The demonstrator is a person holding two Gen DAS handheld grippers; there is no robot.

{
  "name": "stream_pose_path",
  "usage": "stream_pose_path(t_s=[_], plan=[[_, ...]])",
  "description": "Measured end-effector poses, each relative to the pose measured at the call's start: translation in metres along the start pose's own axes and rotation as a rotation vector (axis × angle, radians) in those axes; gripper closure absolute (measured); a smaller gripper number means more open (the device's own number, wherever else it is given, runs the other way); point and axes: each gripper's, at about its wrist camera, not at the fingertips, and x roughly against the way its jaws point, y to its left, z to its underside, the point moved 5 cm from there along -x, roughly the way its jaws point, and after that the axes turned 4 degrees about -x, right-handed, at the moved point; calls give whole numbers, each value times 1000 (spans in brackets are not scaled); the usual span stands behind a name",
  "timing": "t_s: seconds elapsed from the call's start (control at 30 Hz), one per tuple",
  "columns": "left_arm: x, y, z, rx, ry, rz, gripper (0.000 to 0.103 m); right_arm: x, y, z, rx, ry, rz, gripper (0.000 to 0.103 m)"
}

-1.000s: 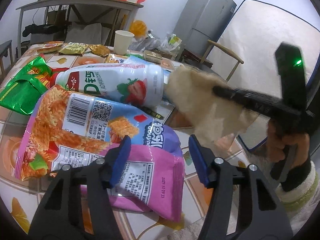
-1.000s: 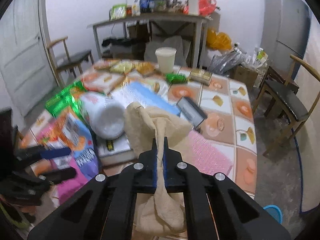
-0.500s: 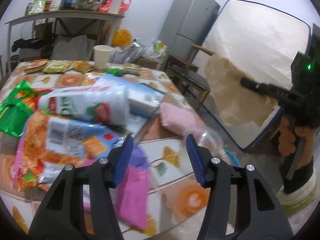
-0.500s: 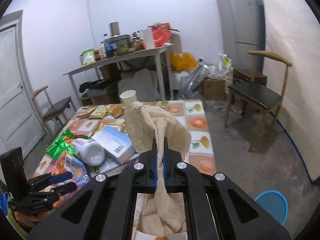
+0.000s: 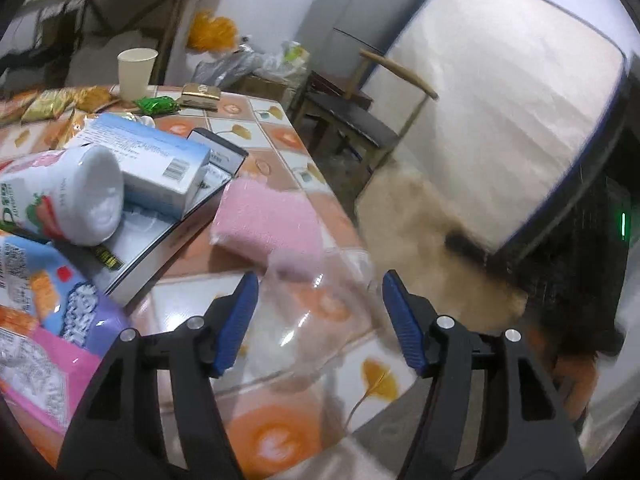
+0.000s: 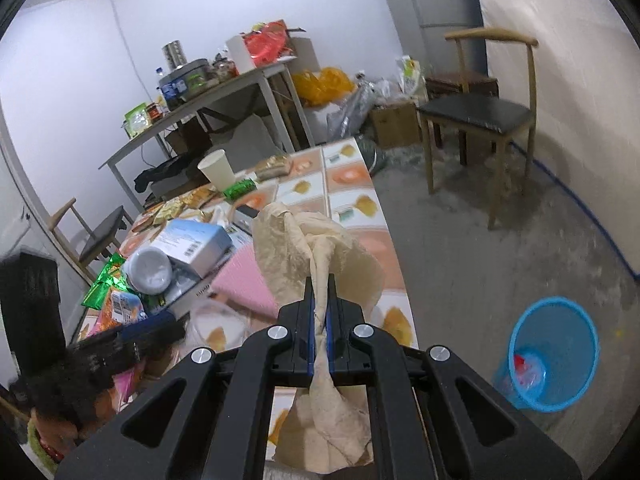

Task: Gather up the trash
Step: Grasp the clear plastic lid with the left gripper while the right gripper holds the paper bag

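Crumpled beige paper (image 6: 320, 256), glossy tiled tabletop (image 5: 280, 436), fuzzy pink cloth (image 5: 264, 216), smooth blue plastic bin (image 6: 560, 360), rough concrete floor (image 6: 480, 264).

Tiled table (image 5: 276, 128), orange and white ginkgo-leaf pattern. Borne directly: paper cup (image 5: 136, 72), green wrapper (image 5: 157, 105), gold packet (image 5: 200, 93), snack packets (image 5: 52, 101), pink cloth (image 5: 266, 222), clear plastic sheet (image 5: 320, 316), flat dark-edged box (image 5: 160, 236). Concrete floor (image 6: 472, 264): blue bin (image 6: 554, 356), wooden chair (image 6: 476, 116).
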Motion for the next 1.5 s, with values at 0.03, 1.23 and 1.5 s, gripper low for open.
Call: stream_pose_path(t_s=[0.03,1.23,1.5], plan=[[-5,-1,-5,6,4,-16,42,-2,-3,4,-12,10,-3,99],[45,39,59,26,113,-177,96,36,-29,21,-110,-38,-56,99],[49,11,44,-8,76,-137,96,55,-42,20,-127,-77,-51,99]])
